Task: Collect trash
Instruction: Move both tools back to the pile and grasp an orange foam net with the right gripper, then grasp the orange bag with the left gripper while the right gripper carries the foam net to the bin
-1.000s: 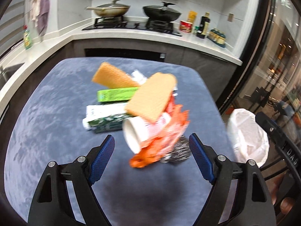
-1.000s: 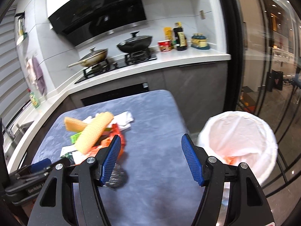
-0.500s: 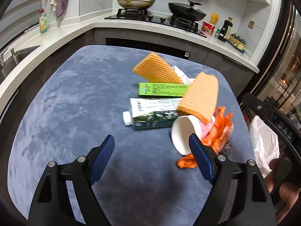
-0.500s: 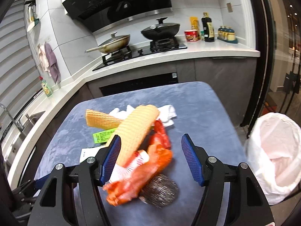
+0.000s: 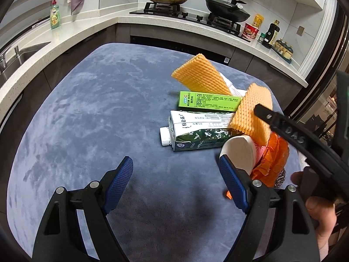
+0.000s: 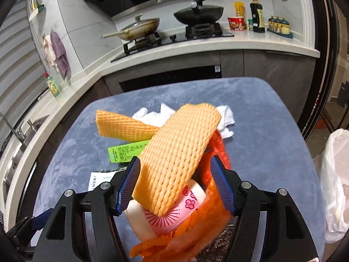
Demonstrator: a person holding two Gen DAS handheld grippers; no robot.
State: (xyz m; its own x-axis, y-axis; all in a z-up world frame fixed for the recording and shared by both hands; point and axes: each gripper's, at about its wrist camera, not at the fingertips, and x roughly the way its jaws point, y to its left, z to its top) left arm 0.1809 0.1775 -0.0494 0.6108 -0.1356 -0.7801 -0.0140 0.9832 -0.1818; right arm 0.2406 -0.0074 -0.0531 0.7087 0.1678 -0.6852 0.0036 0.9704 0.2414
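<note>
A: Orange foam netting (image 6: 176, 155) is what sits between the blue pads of the right gripper (image 6: 174, 183). Does it hold it?

B: I judge not yet. The jaws stand about half open, the sheet lies in the gap and leans over the paper cup (image 6: 165, 216) and the orange bag (image 6: 196, 235), but I do not see the pads pressing on it.

A: And the left gripper (image 5: 175, 185)?

B: Wide open and empty, hanging over bare blue table (image 5: 87, 120). The milk carton (image 5: 196, 131) and the green box (image 5: 207, 101) lie ahead of it, the cup just beside its right finger.

A: Why is the pile so tight?

B: The trash is heaped near the right edge of the table, one piece resting on another, so one grasp may drag a neighbour. A second foam sheet (image 6: 124, 126) and white tissue (image 6: 152, 115) lie behind.

A: Where must it go?

B: The white bin bag (image 6: 336, 185) stands past the right table edge, on the right gripper's side. That path looks free. The left side has much open cloth for moving.
</note>
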